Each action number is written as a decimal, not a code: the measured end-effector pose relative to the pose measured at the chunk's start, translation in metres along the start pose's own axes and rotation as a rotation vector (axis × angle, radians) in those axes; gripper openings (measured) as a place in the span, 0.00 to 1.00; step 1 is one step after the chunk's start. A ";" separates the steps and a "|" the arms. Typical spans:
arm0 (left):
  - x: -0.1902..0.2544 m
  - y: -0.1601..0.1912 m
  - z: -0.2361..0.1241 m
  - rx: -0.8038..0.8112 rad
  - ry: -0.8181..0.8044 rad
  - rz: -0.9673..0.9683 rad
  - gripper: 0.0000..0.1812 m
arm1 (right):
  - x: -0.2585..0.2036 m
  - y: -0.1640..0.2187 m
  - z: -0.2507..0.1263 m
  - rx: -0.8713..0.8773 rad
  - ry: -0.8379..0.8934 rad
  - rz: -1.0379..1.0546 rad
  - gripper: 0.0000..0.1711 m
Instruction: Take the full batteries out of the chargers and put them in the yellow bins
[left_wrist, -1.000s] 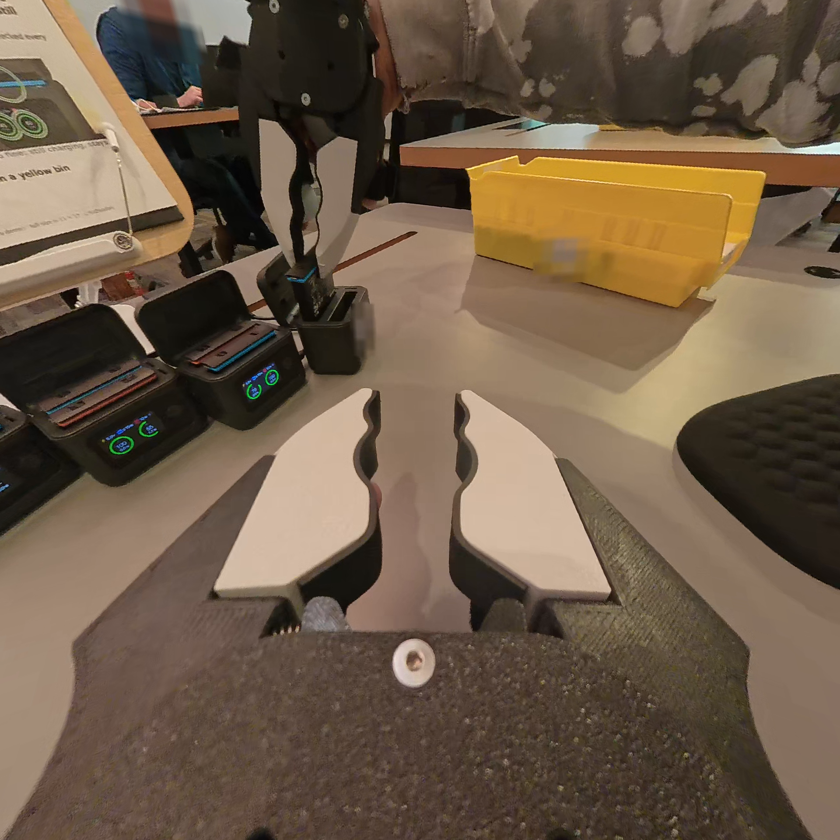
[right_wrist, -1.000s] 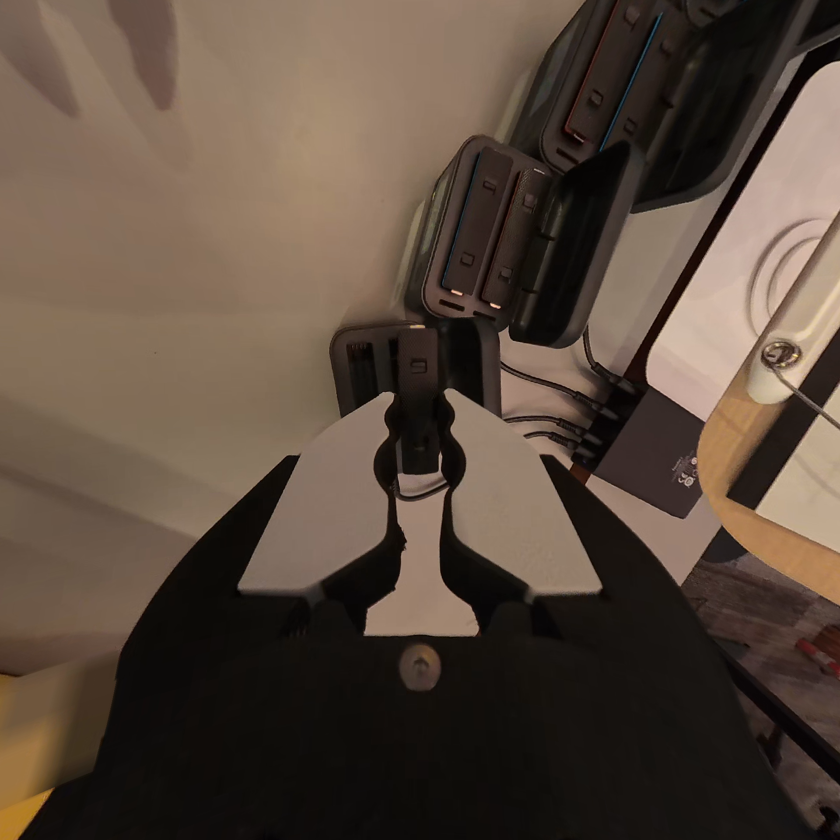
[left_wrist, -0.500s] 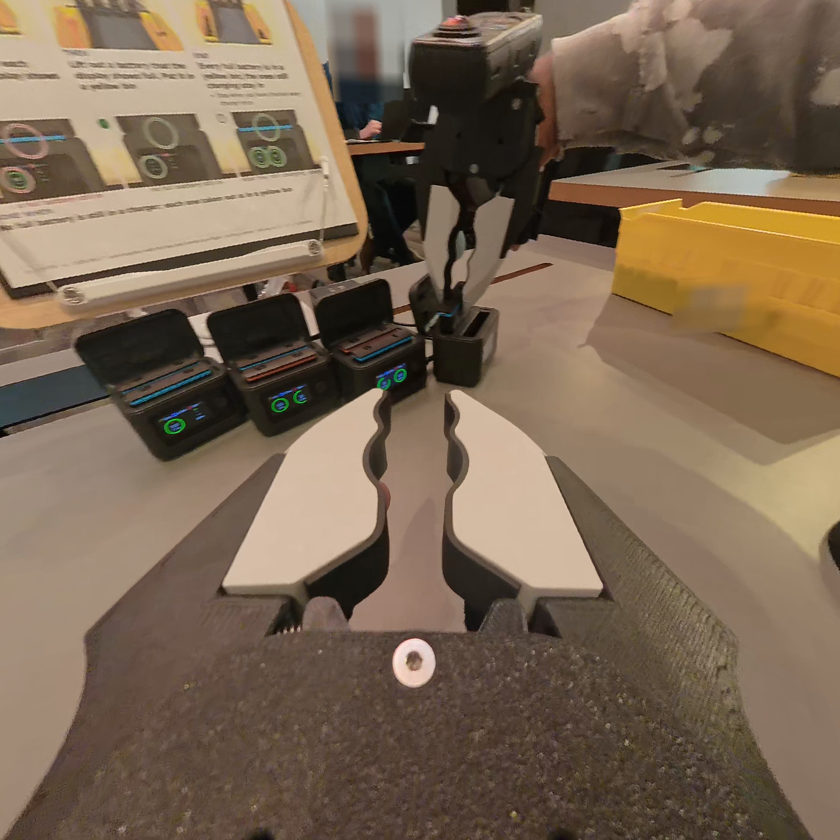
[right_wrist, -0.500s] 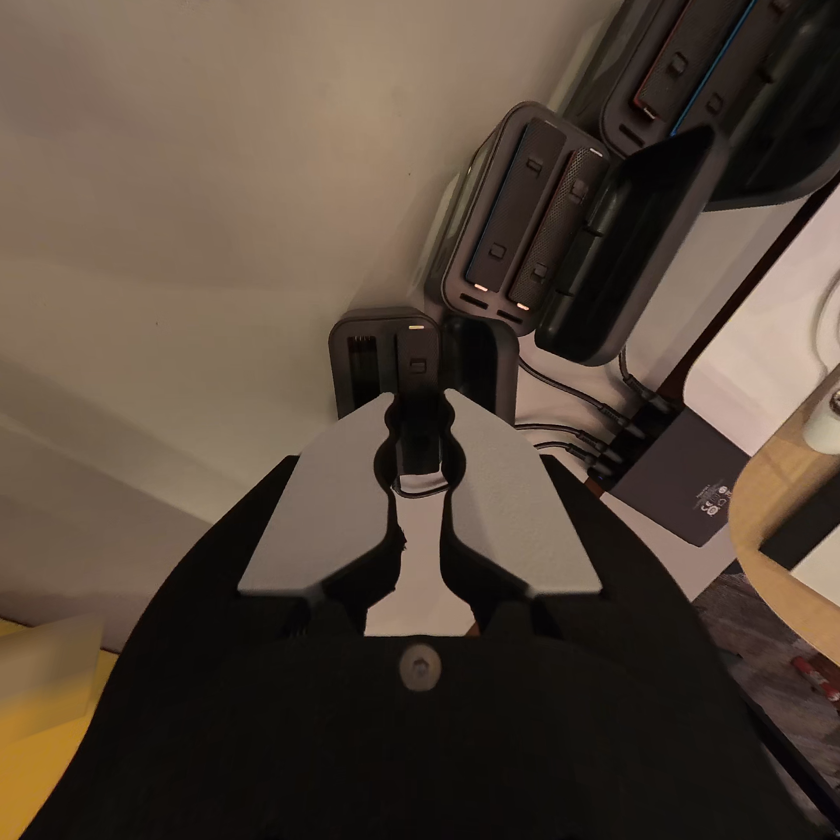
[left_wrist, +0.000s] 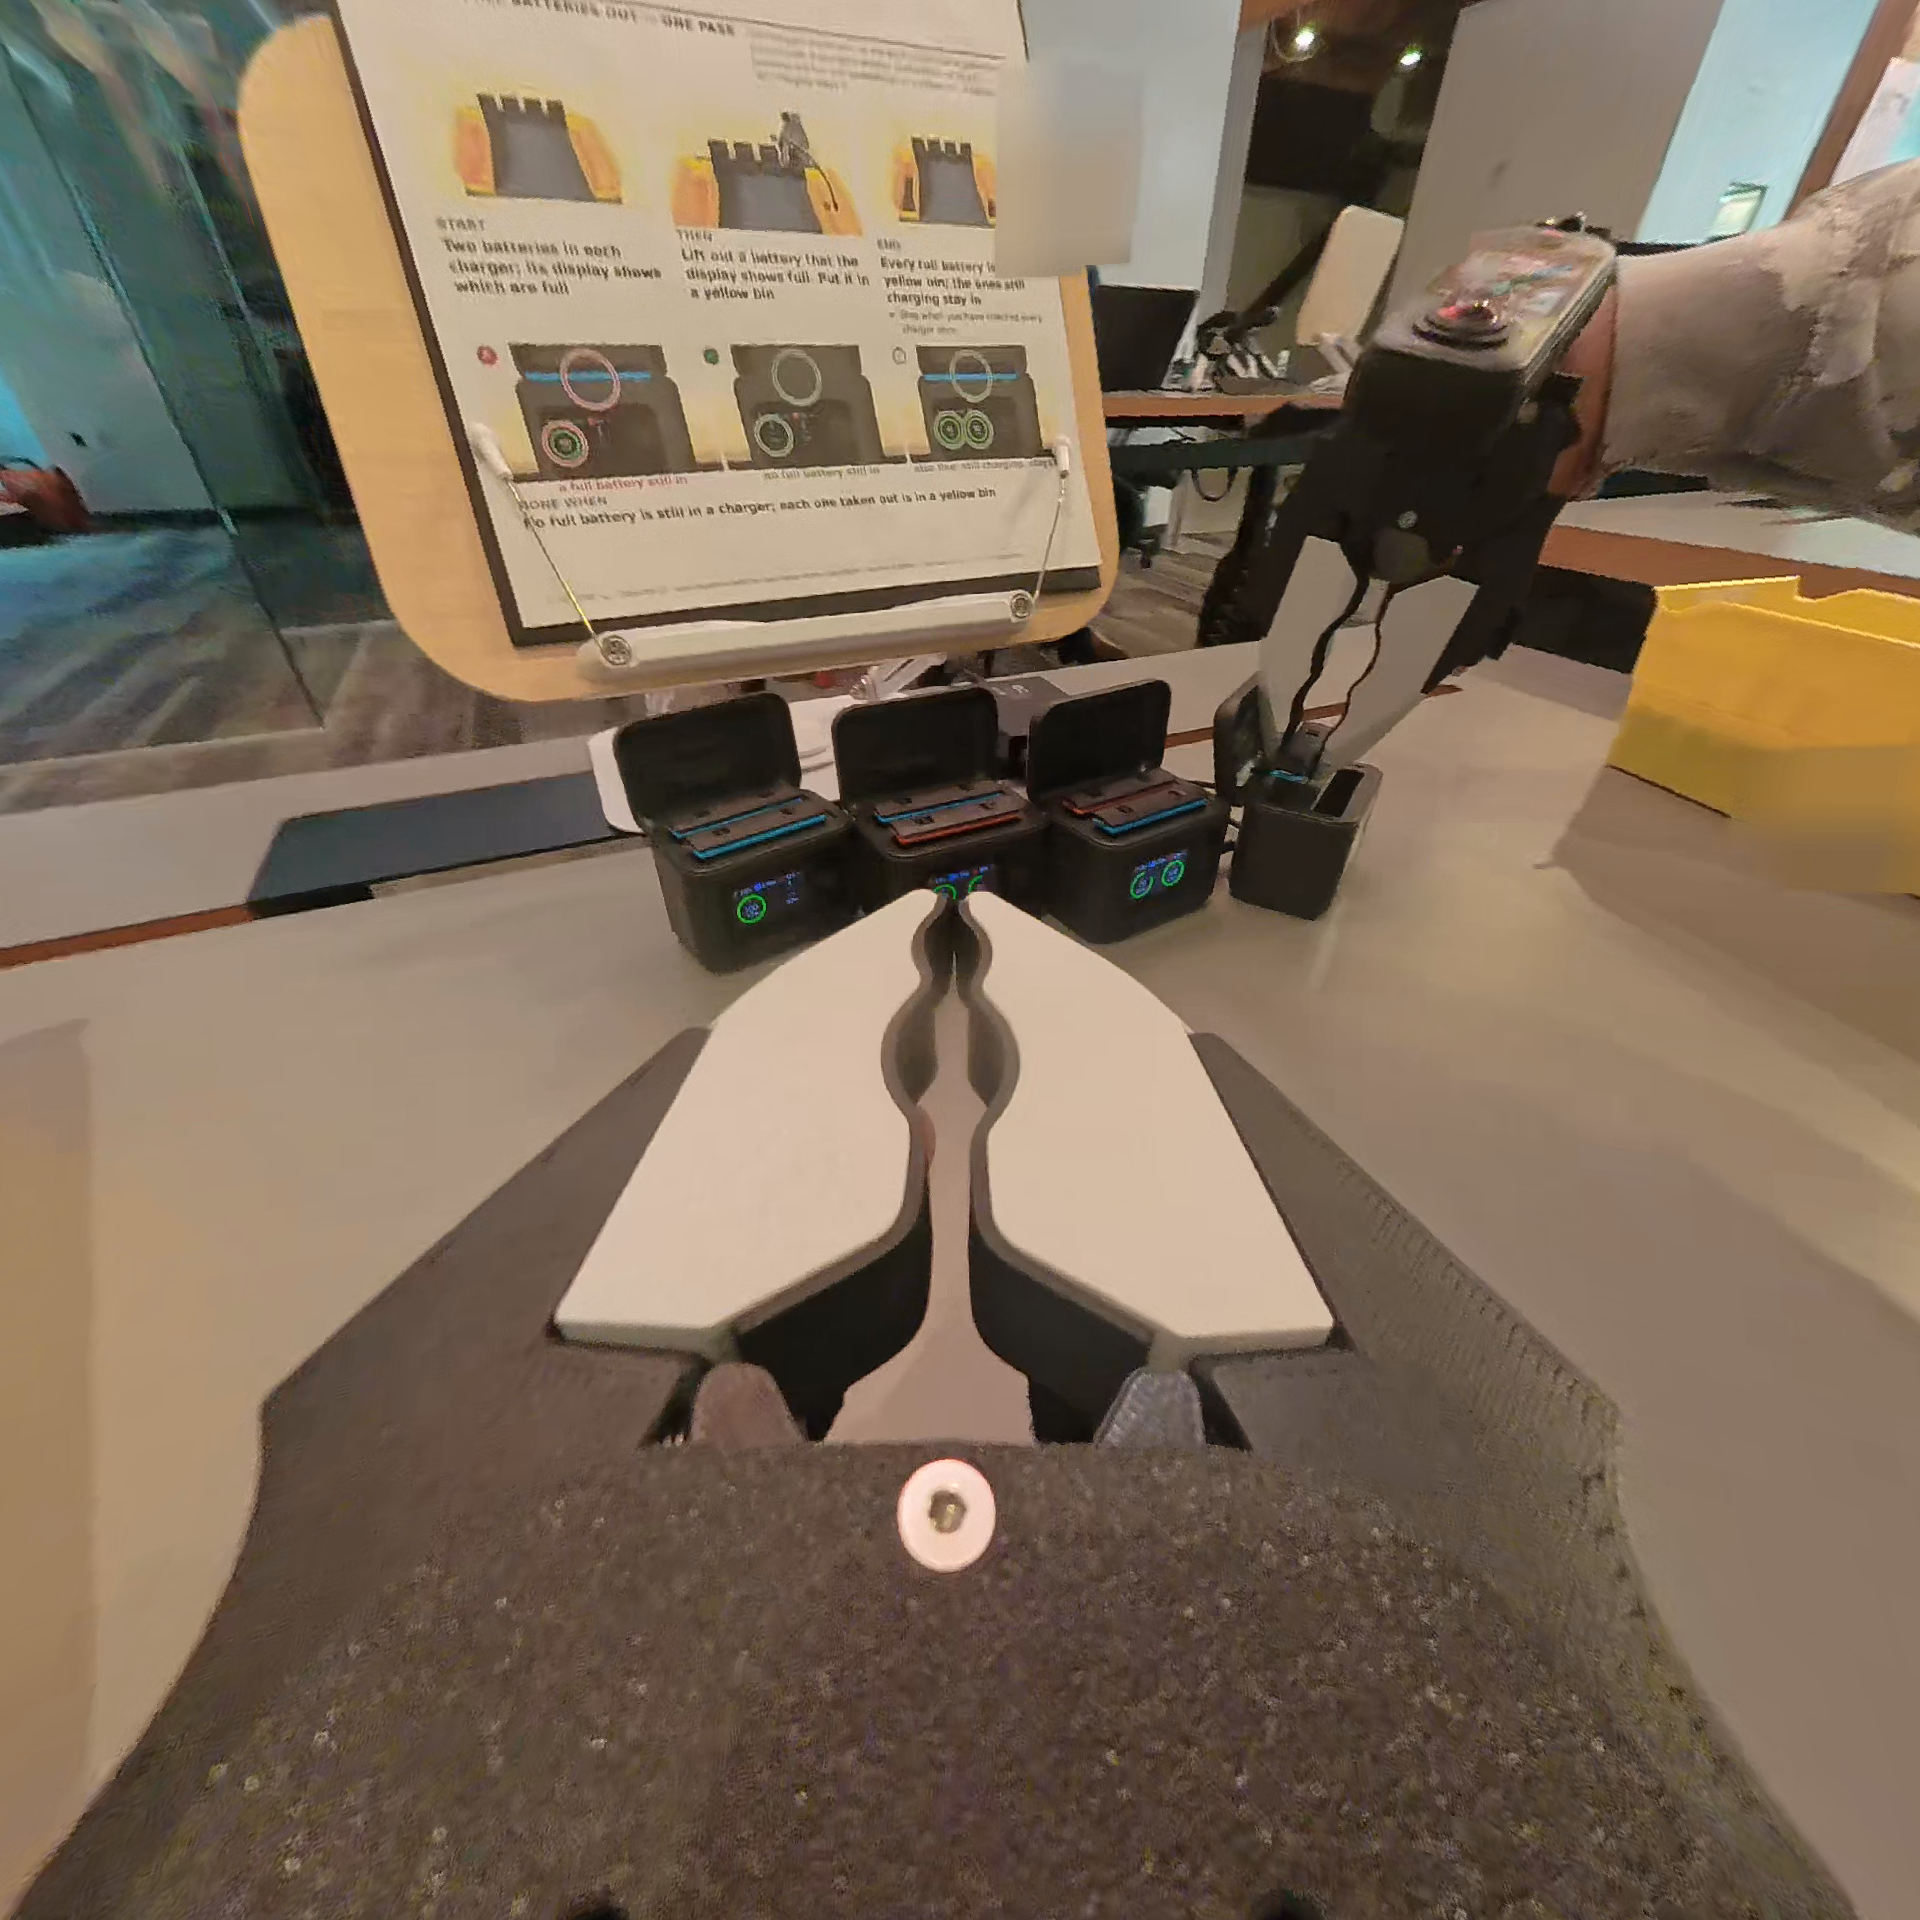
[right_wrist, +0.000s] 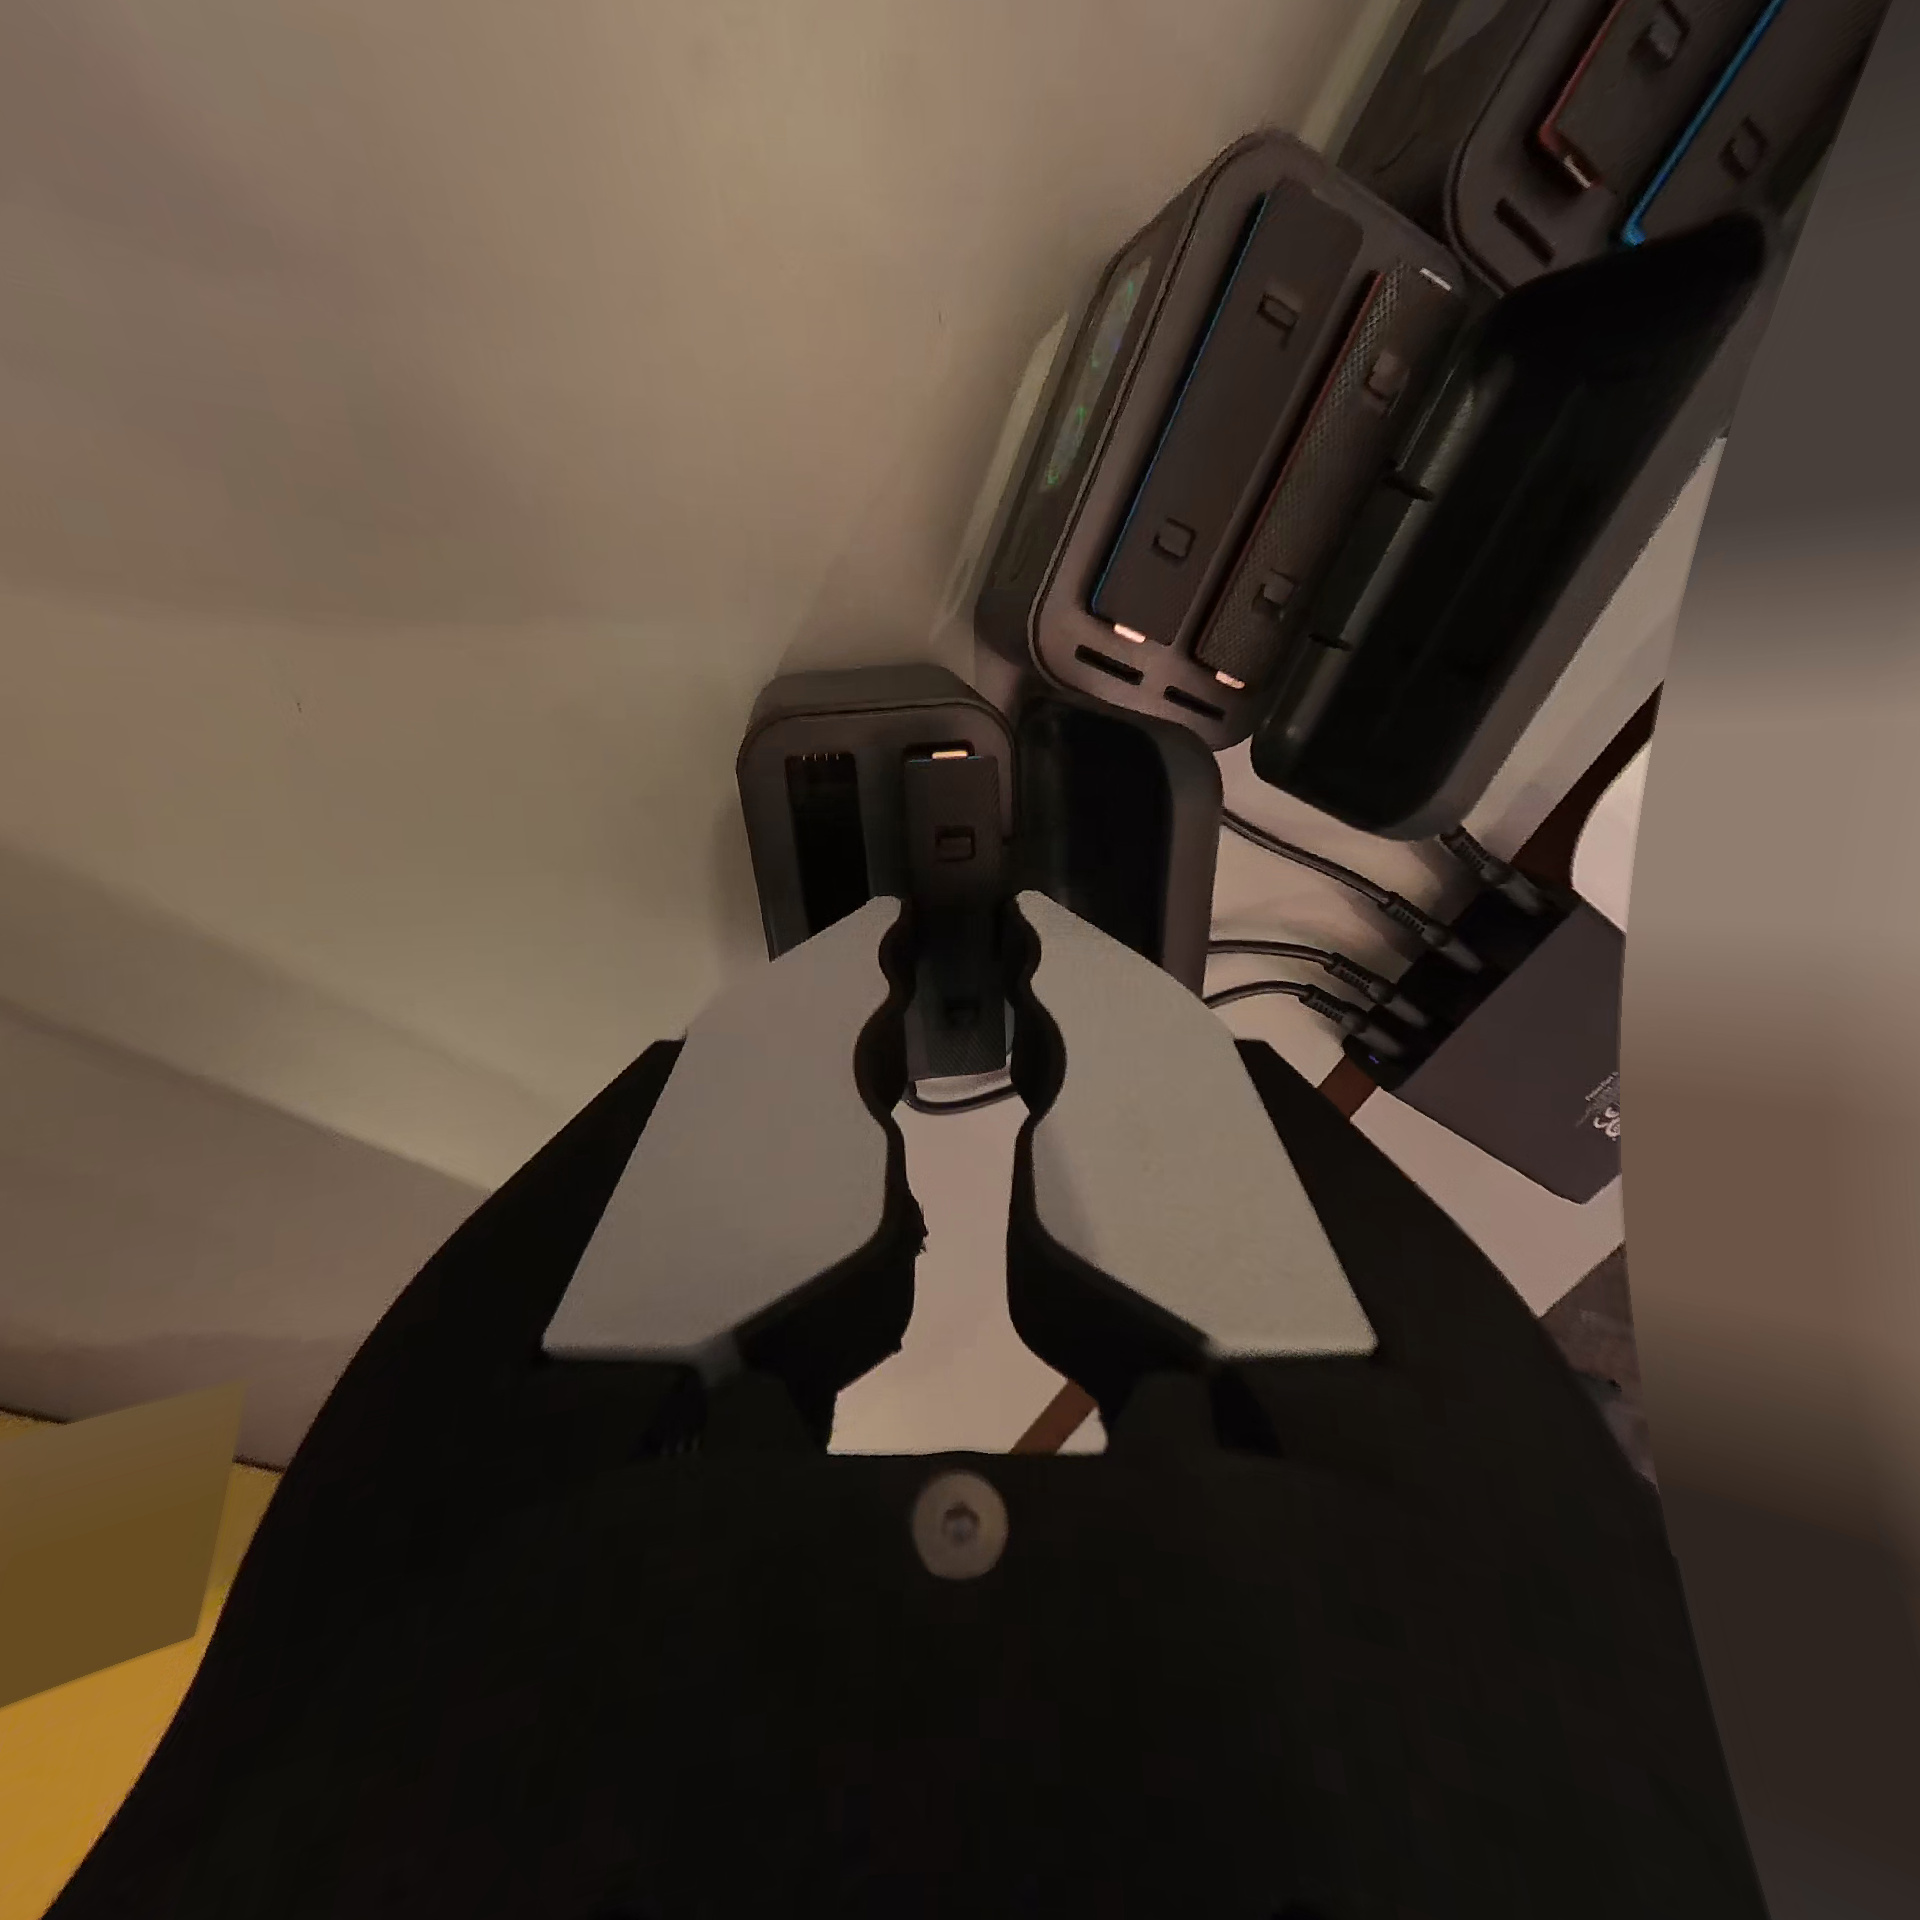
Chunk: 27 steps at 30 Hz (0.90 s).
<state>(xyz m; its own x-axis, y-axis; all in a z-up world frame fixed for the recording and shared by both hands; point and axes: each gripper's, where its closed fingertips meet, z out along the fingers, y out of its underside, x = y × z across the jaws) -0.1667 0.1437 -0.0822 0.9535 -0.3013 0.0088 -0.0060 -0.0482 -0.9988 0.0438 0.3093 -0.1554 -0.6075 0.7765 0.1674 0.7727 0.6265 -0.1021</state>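
Observation:
Several black chargers stand in a row under a sign board. Three with open lids (left_wrist: 1132, 852) hold batteries and show green rings. My right gripper (right_wrist: 956, 914) is shut on a black battery (right_wrist: 951, 831) that stands in the back slot of the rightmost charger (right_wrist: 873, 717); the slot beside it is empty. The left wrist view shows this gripper (left_wrist: 1314, 748) reaching down into that charger (left_wrist: 1299, 852). My left gripper (left_wrist: 951, 909) is shut and empty, low over the table in front of the row. The yellow bin (left_wrist: 1766, 696) stands at the right.
An instruction board (left_wrist: 727, 312) on a wooden stand rises behind the chargers. Cables run to a dark power hub (right_wrist: 1507, 1039) behind the row. The neighbouring charger (right_wrist: 1247, 468) sits close beside the gripped one. A yellow bin corner (right_wrist: 104, 1558) shows at lower left.
My left gripper has closed and swung left and back, so the whole charger row and board now show. My right gripper stays shut on the battery at the rightmost charger.

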 end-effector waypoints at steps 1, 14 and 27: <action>0.000 0.000 -0.001 -0.002 0.033 -0.008 0.00 | 0.000 0.000 0.001 -0.017 0.002 0.000 0.09; 0.002 0.002 -0.002 -0.014 0.110 0.009 0.00 | 0.006 -0.006 -0.013 -0.009 0.003 0.074 0.08; 0.007 0.002 -0.003 -0.014 0.124 0.031 0.00 | 0.007 0.002 -0.002 -0.043 0.017 0.083 0.00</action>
<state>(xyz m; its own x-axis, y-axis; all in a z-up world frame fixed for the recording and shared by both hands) -0.1612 0.1391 -0.0836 0.9081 -0.4186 -0.0153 -0.0401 -0.0505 -0.9979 0.0412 0.3158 -0.1526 -0.5381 0.8243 0.1763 0.8277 0.5562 -0.0741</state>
